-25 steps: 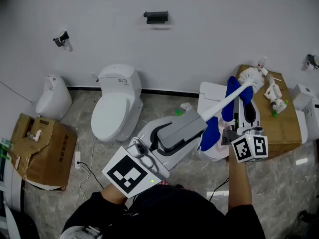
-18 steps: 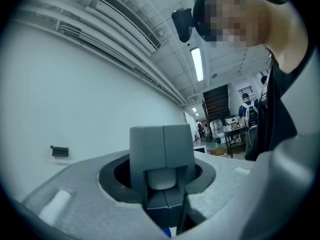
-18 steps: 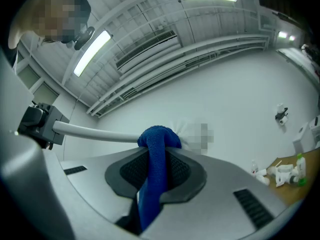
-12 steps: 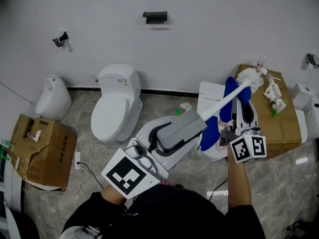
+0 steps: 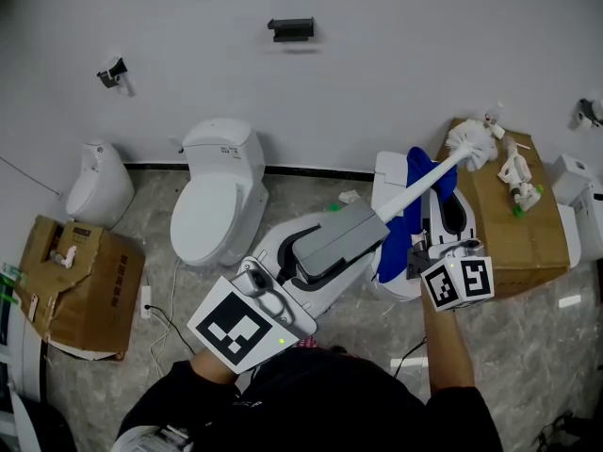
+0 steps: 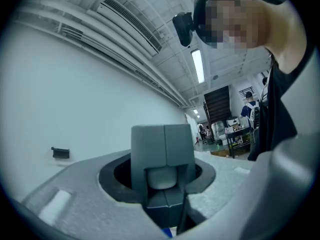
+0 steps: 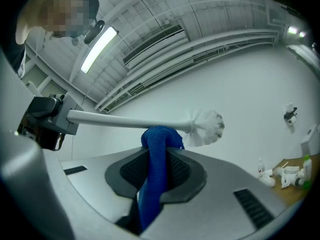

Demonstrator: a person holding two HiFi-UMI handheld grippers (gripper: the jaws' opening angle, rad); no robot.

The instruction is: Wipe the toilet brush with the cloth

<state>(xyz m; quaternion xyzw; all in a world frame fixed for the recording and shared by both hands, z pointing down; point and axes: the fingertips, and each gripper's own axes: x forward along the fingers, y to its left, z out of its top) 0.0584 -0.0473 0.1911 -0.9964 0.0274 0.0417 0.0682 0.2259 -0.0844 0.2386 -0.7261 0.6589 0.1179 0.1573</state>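
Brush (image 5: 407, 194), grasped at its near-left end by left claw (image 5: 377, 224), slants far-right; right claw (image 5: 441, 205), clenched on cloth (image 5: 419, 168), drapes it over the shaft just short of the bristles (image 5: 474, 144).

Toilet brush (image 7: 125, 120) white, cloth (image 7: 152, 179) deep blue, left gripper (image 5: 377, 222) and right gripper (image 5: 441, 201) grey with black-and-white square-marker cubes, toilet (image 5: 212, 215) white, cardboard box (image 5: 94, 290) brown, floor (image 5: 528, 347) grey marbled.
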